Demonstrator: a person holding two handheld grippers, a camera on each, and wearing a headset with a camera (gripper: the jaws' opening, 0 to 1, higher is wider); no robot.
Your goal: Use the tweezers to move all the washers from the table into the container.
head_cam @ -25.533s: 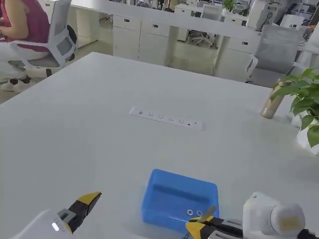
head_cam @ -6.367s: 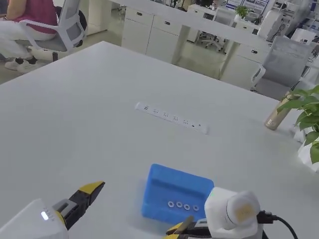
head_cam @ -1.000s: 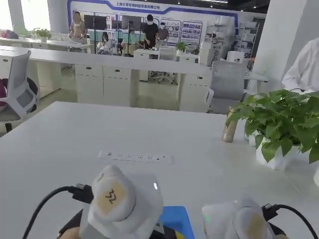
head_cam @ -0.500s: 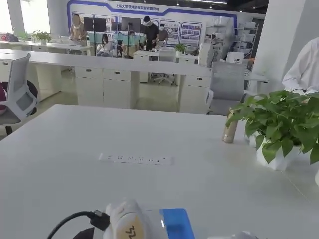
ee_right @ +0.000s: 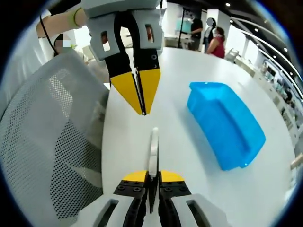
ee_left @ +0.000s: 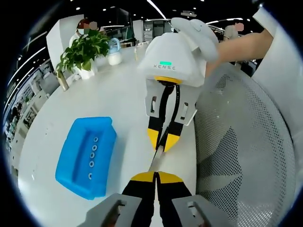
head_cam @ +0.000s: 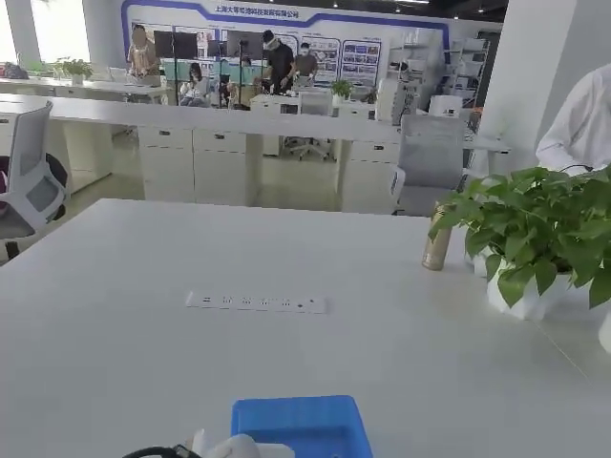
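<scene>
- My right tongs (ee_right: 152, 176) are clamped on the tweezers (ee_right: 153, 149), whose slim blade juts forward past the yellow tips.
- My left tongs (ee_left: 155, 174) meet them nose to nose, pressed together on nothing, with a small gap before the tweezers' point.
- Both pairs hang low over the near edge of the surface (head_cam: 143, 286). I judge this a resting pose, drawn back from the work rather than reaching for a pick.
- The blue container (ee_left: 71, 156) lies to the left of my left tongs and to the right of my right tongs, well apart from both.
- Five washers (ee_left: 93, 156) sit in a row on the container's floor. As those are all I can count, I judge the moving finished or very nearly so.
- A mesh chair (ee_left: 236, 142) backs up against the surface's edge on the other side of the tongs from the container.
- The surface is plain white and smooth. Beyond the container from the tongs a white power strip (head_cam: 256, 303) lies flat.
- Farther off to the right stand a metallic bottle (head_cam: 437, 243) and a leafy plant (head_cam: 539, 229) in a white pot.
- The room is an open-plan office with rows of white desks and cabinets. A grey office chair (head_cam: 29, 191) stands at the far left, and people stand by a blue display wall at the back.
</scene>
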